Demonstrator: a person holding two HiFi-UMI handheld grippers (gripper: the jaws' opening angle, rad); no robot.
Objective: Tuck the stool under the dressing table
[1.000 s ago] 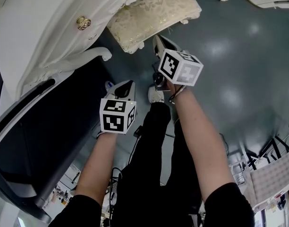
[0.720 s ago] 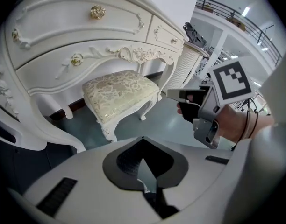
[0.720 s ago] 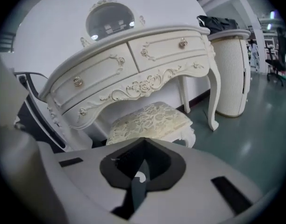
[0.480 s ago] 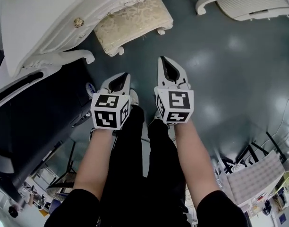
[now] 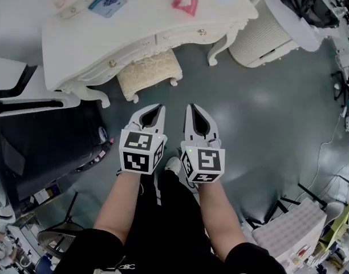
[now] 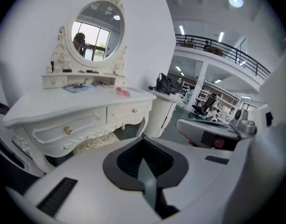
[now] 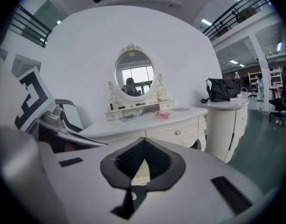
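The cream cushioned stool [image 5: 150, 74] stands on the grey floor with its far half under the white dressing table [image 5: 134, 36]. Both grippers hang side by side in front of it, well short of it and touching nothing. My left gripper [image 5: 153, 107] is shut and empty, and so is my right gripper [image 5: 192, 107]. In the left gripper view the left gripper [image 6: 143, 138] points at the table [image 6: 77, 104], and the stool [image 6: 94, 143] shows beneath the drawers. In the right gripper view the right gripper [image 7: 144, 140] faces the table [image 7: 147, 121] and its oval mirror [image 7: 133, 74].
A white ribbed round stand [image 5: 260, 36] with a black bag on top is right of the table. A dark chair [image 5: 37, 147] stands at the left. My legs and a white shoe [image 5: 173, 165] are below the grippers. Small items lie on the tabletop.
Both grippers have risen and drawn back from the stool, the right one rolling level. The view has lifted and now takes in the whole table.
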